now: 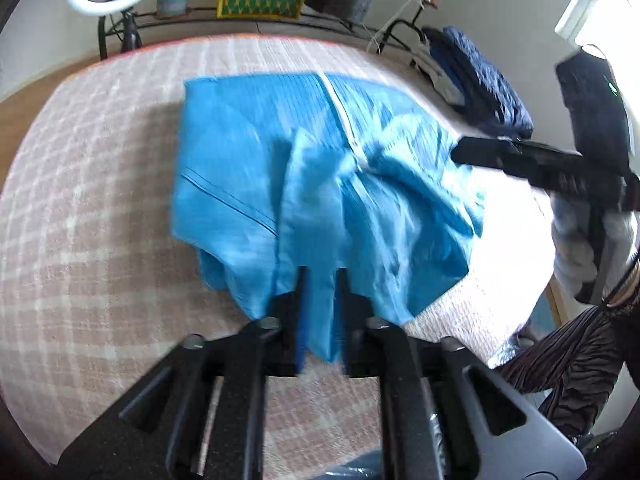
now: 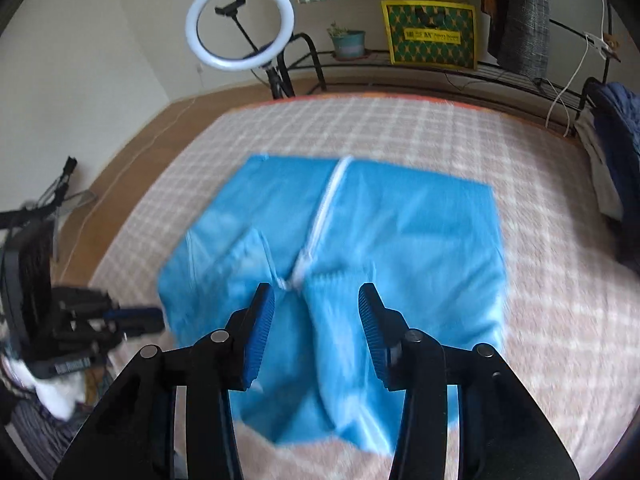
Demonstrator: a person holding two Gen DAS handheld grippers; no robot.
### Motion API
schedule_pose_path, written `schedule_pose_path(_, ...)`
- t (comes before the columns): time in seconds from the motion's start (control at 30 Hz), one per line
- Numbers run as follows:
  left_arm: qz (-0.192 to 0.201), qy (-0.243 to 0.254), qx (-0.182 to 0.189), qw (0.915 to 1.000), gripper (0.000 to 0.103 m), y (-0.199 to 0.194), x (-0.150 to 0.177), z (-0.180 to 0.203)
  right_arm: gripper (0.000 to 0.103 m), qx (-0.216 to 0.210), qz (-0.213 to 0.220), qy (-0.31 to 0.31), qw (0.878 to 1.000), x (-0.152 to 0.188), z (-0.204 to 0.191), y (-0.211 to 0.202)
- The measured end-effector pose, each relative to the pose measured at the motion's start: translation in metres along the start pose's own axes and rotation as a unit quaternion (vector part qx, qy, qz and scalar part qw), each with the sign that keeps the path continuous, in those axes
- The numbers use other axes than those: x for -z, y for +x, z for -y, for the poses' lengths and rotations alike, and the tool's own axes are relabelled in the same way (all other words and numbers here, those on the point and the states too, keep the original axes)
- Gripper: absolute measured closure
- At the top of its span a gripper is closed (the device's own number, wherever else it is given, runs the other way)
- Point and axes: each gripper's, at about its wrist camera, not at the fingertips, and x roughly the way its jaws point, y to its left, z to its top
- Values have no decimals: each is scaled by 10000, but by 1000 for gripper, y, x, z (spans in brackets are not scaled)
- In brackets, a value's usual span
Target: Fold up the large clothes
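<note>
The blue zip-up garment (image 2: 400,232) lies on the checked bed cover (image 2: 440,128), far hem laid flat and square, white zipper (image 2: 324,208) running down the middle toward the near edge, where the cloth is bunched and rumpled. In the left wrist view, the left claw (image 1: 320,276) stands with its jaws only narrowly parted and a blue flap of the near edge hanging between them; whether the pads bite on that cloth cannot be told through the blur. In the right wrist view, the right claw (image 2: 316,300) is spread, its ribbed blue pads clear of the fabric, with nothing between them; it hangs above the near end of the zipper. The step in hand appears to be letting go of the near edge after a fold. To do it well, the left claw should part fully before lifting, so the flap drops without dragging the layer beneath. The near corners then want smoothing outward from the zipper, each claw working its own side. The zipper makes a sound centre line: the two halves should match across it. The dark blue heap (image 2: 616,168) on the right side of the bed lies well apart and poses no obstruction.
</note>
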Motion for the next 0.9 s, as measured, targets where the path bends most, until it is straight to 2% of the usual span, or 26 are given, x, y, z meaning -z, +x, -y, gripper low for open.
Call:
schedule_pose_path(0.1, -242, 225, -208, 9992, 75, 18, 6, 12, 59, 276, -315, -147, 9990, 24, -3, 6)
schedule_pose_path(0.23, -416, 694, -996, 9917, 73, 37, 15, 29, 59, 780, -549, -343, 9948, 56, -16, 14)
schedule_pose_path(0.3, -454, 687, -1188, 9895, 73, 43, 17, 27, 60, 998, -691, -372, 9919, 67, -18, 18)
schedule_pose_path(0.33, -482, 687, -1250, 9886, 73, 46, 17, 25, 67, 1072, -765, -377, 9906, 71, -18, 22)
schedule_pose_path(0.37, -479, 717, -1317, 9875, 76, 48, 16, 25, 84, 1038, -816, -378, 9905, 74, -18, 24)
schedule_pose_path(0.4, -461, 753, -1361, 9868, 93, 47, 16, 25, 94, 982, -879, -382, 9905, 76, -18, 26)
schedule_pose_path(0.43, -456, 794, -1434, 9854, 98, 45, 16, 24, 100, 891, -968, -371, 9906, 78, -18, 27)
schedule_pose_path(0.5, -418, 753, -1387, 9866, 98, 41, 15, 20, 101, 760, -954, -387, 9918, 79, -15, 22)
schedule_pose_path(0.63, -439, 647, -1267, 9888, 97, 36, 16, 10, 102, 828, -1024, -449, 9903, 82, -1, 19)
schedule_pose_path(0.73, -420, 573, -916, 9933, 97, 23, 14, 11, 101, 127, -1102, -617, 9919, 79, 4, 7)
schedule_pose_path(0.8, -302, 522, -782, 9951, 97, 14, 10, 15, 99, 6, -896, -861, 9922, 76, 3, -11)
schedule_pose_path(0.9, -122, 159, 84, 9998, 97, 5, 5, 25, 79, -239, -522, -787, 9952, 66, 12, -32)
